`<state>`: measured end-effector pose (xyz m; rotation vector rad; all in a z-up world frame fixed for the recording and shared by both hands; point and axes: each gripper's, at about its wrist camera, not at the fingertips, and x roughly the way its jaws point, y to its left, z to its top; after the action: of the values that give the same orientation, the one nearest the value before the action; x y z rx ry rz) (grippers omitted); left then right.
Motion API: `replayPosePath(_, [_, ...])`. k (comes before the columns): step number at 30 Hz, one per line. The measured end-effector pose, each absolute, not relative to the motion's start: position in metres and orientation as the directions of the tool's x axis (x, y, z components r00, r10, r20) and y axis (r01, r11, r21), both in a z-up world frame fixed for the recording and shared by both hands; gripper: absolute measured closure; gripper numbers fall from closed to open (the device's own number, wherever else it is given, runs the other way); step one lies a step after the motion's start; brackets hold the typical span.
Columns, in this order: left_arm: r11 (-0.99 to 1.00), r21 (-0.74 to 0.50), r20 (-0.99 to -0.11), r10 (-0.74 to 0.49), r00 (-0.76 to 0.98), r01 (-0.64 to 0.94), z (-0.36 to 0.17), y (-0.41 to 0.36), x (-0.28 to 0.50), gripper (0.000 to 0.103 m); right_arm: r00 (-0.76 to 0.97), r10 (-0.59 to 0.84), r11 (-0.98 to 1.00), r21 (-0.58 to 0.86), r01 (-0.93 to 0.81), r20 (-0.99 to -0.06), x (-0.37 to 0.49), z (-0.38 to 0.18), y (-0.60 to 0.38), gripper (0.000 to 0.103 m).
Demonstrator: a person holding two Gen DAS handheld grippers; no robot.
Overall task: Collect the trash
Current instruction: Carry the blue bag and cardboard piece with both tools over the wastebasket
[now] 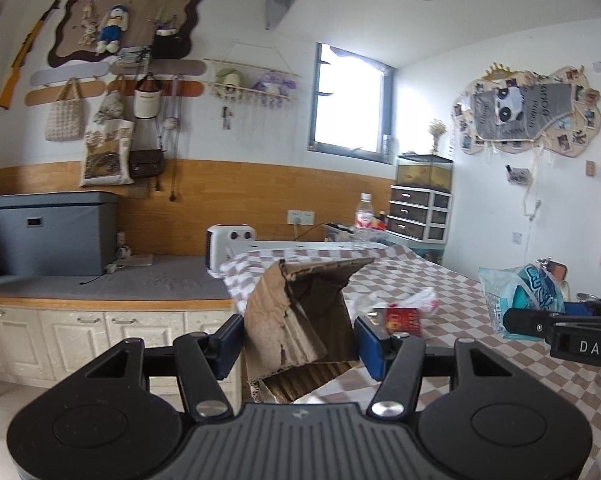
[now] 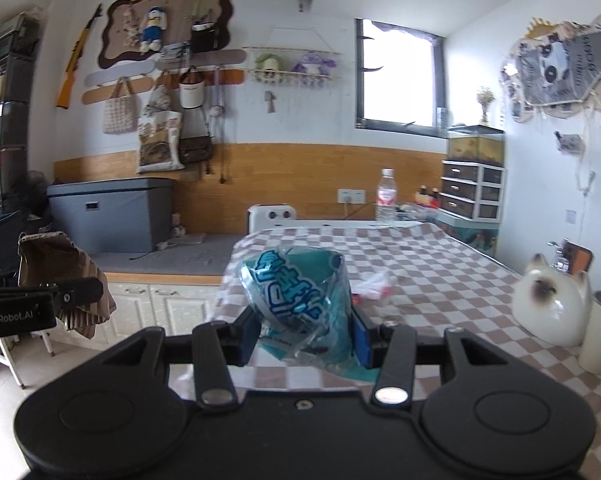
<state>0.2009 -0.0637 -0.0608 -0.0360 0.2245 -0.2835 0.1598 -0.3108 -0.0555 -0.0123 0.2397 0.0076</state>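
left gripper (image 1: 298,340) clamps torn cardboard (image 1: 300,312); right gripper (image 2: 304,334) apparently grips teal wrapper (image 2: 300,300).

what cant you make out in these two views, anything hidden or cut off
- Left wrist view: the cardboard box hides whatever lies inside and behind it; its bottom sits behind the left claw.
- Left wrist view: the red packet is partly hidden by a claw finger; its print is too small.
- Right wrist view: the blue wrapper in the right claw hides the table behind.

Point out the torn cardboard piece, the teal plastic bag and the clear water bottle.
Torn brown cardboard piece (image 1: 300,312): left wrist view, inner face.
Crumpled teal plastic bag (image 2: 300,300): right wrist view, printed front.
Clear plastic water bottle (image 2: 386,197): right wrist view, label.
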Motion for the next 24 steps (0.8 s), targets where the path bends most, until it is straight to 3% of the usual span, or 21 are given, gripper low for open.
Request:
replayPosePath(11, [0.978,-0.102,-0.232,-0.204,0.951,0.185,-0.068,-0.001,0.209,0.043,0.954,0.119,0.991,-0.021,-0.129,-0.274,0.189,-0.059,-0.242,0.055])
replayPosePath(24, [0.987,-0.154,-0.349,-0.105,0.931,0.053,-0.105,0.075,0.248,0.043,0.854,0.285,0.948,-0.006,-0.319,-0.435,0.265,-0.096,-0.156,0.055])
